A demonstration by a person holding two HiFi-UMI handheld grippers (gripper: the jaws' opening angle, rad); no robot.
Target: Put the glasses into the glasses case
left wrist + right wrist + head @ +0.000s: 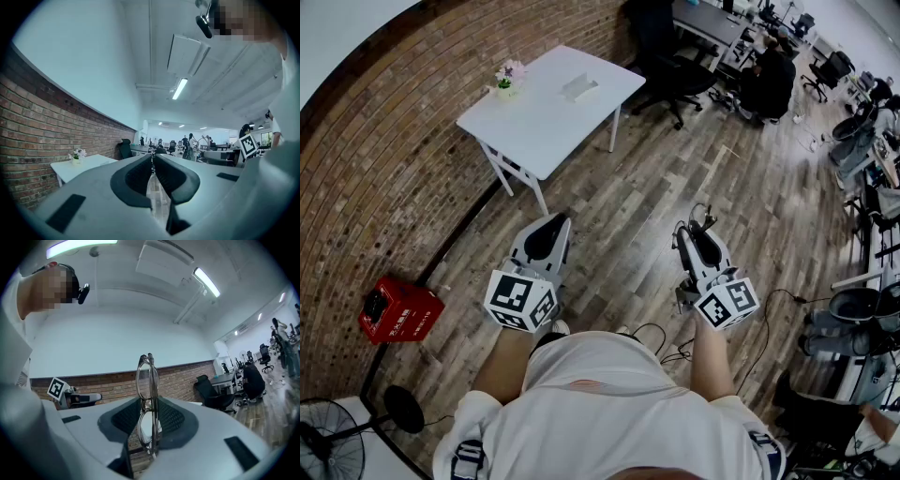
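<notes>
Well short of the table, carry glasses level, pinched firmly in right gripper; left gripper closed, empty.

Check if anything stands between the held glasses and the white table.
Nothing visible does. The glasses sit clamped in the right gripper, and only bare wooden floor lies between it and the white table. A pale object on the table may be the case; too small to tell.
</notes>
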